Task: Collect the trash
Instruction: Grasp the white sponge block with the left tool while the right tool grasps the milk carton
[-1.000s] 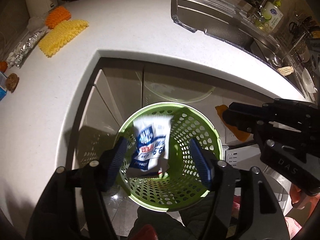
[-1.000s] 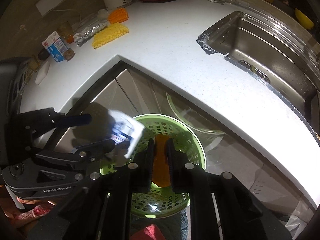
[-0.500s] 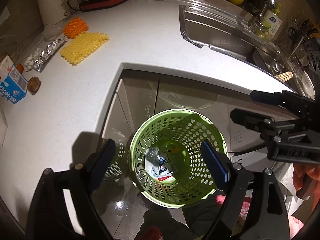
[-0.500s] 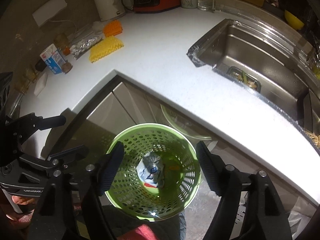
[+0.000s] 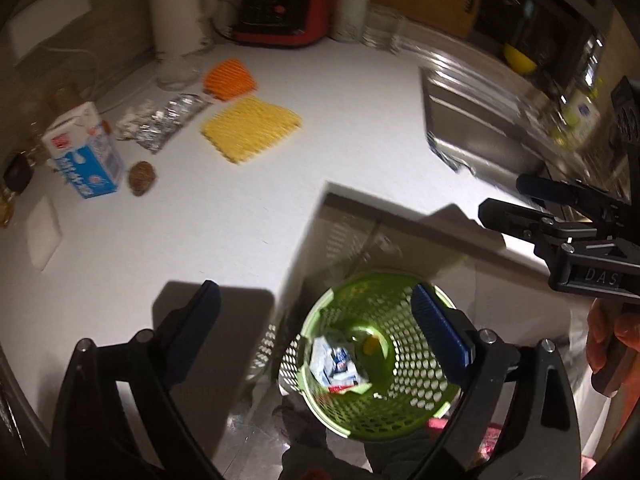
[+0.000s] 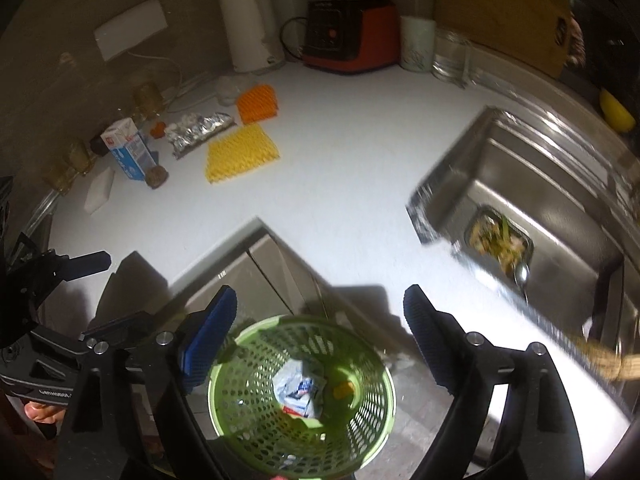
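Note:
A green perforated trash basket [image 5: 424,404] [image 6: 248,400] stands on the floor below the counter corner. Inside lie a crumpled white and blue wrapper [image 5: 334,362] [image 6: 298,390] and a small orange piece [image 5: 371,344] [image 6: 345,389]. My left gripper [image 5: 316,320] is open and empty above the basket's left rim. My right gripper [image 6: 320,320] is open and empty above the basket; it also shows in the left wrist view [image 5: 520,196]. On the white counter [image 5: 280,200] lie a milk carton [image 5: 82,156] [image 6: 128,148], a foil wrapper [image 5: 164,122] [image 6: 200,130], a brown lump [image 5: 141,177] [image 6: 157,176], a yellow mat [image 5: 252,128] [image 6: 240,154] and an orange mat [image 5: 230,78] [image 6: 258,103].
A steel sink [image 6: 540,216] with a food tray [image 6: 498,240] sits at the right. A red appliance [image 6: 348,40], white kettle [image 6: 250,36], cup [image 6: 416,42] and glass [image 6: 450,56] stand along the back wall. A white block [image 6: 99,192] lies at the counter's left.
Both grippers opened and dropped the wrapper and orange piece into the basket a second ago. Since then both have risen and tilted up toward the counter.

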A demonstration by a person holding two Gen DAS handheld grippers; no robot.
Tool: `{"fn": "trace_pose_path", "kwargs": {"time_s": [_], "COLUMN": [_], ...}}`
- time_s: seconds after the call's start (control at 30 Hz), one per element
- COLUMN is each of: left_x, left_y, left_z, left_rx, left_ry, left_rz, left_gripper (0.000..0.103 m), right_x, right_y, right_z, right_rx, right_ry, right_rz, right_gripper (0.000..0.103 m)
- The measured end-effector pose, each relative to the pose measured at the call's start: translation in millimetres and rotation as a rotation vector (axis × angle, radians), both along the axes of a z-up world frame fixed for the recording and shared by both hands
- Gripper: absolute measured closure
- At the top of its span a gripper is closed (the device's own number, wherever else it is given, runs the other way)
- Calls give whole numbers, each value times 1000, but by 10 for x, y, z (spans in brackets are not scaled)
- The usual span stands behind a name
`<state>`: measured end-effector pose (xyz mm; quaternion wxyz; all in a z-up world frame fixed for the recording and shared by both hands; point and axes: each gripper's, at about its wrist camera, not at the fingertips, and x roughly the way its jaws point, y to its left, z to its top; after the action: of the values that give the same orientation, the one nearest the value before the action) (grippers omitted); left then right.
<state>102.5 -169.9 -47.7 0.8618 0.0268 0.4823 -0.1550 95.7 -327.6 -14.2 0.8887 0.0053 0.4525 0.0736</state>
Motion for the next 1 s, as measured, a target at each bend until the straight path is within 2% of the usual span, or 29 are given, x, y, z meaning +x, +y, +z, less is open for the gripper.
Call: {"fn": "trace_pose_path", "kwargs": {"time_s": [0.1,0.3,0.4,0.57,0.73,0.9,1.0], "left_x": [110,258,248,239,362,637,889], "left_y": [254,957,1315,1687,1981,2266,2507], "left_z": [120,272,302,279,162,-53,-256], "left_rx": [-15,-21,15,78,76,57,33], "left_ry": [-33,-64,-76,-81,-62,-28,10], "left_rz": [112,419,594,782,864,862,846], "left_gripper": [11,10,10,10,10,10,10], "right_x": [241,652,815,1043,1288,1527,1643], "right_y": [136,503,714,1080,1500,2018,2343], "right_z": [120,296,370,445,395,259,130], "right_rx": [0,36,52,86,112,116,78], "right_ry": [-38,-96,-123,-154,-156,-156,-154], "right_rz": [83,291,403,555,638,671,671], "right_gripper": [13,8,5,2,2,2,2]}}
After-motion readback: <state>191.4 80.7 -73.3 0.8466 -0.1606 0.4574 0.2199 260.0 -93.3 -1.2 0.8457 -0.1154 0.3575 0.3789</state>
